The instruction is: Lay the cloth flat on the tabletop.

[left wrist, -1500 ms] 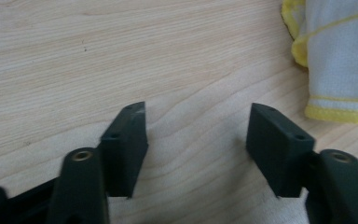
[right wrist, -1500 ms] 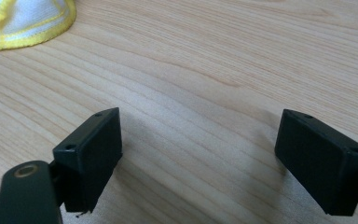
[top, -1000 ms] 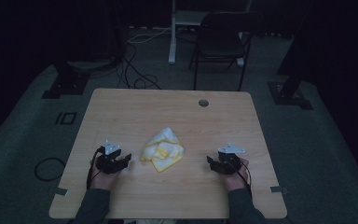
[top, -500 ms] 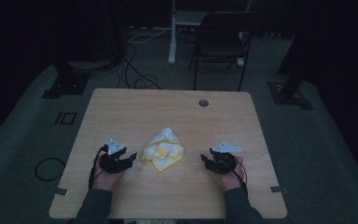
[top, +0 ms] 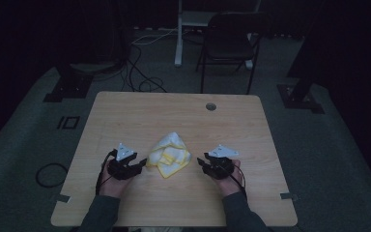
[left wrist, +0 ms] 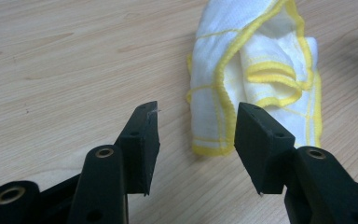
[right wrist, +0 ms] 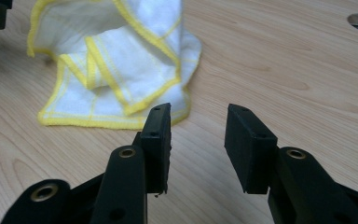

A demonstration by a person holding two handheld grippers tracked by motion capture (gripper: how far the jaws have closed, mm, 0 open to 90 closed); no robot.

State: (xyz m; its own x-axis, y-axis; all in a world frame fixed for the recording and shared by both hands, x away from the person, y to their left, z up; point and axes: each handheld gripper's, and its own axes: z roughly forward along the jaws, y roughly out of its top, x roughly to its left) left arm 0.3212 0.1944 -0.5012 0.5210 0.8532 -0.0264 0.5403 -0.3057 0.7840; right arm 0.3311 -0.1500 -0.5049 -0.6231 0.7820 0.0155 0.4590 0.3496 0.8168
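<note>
A crumpled white cloth with yellow edging (top: 169, 155) lies in the middle of the wooden table (top: 125, 116). My left gripper (top: 142, 163) hovers just left of it, open, its jaws pointing at the cloth's near corner with nothing between them. The left gripper view has the cloth (left wrist: 256, 56) just beyond the left gripper (left wrist: 198, 111). My right gripper (top: 202, 162) is a short way right of the cloth; its jaws have just been closing, with only bare table between them. The right gripper view puts the cloth (right wrist: 121, 60) ahead and left of the right gripper (right wrist: 199, 112).
A round cable hole (top: 211, 106) sits near the table's far edge. Behind the table are a dark chair (top: 229, 46), a white desk leg (top: 178, 34) and floor cables (top: 140, 72). Black stand bases (top: 65, 89) flank the table.
Both hands have moved inward toward the cloth. The right gripper's jaws stand narrower than before. The cloth has not moved.
</note>
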